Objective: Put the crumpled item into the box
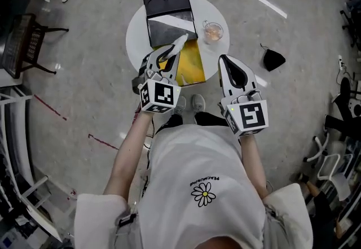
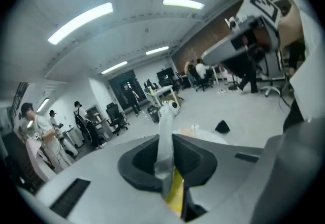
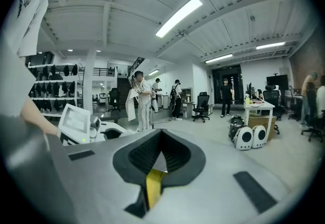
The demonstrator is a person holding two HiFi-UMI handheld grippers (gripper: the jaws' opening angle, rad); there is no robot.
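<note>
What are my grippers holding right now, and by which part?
The left gripper pinches a silvery crumpled strip near its lower end; the rest sticks out past the jaw tips. The right gripper is shut and empty.

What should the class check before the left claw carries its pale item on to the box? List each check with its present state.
1. Left claw grips the pale item: ok, jaws pinch it.
2. Box open: ok, the lid appears folded back.
3. Right claw out of the way: ok, shut and empty.
4. Glass cup apart from the box: ok.
5. Pale item free of the yellow sheet: cannot tell.
</note>
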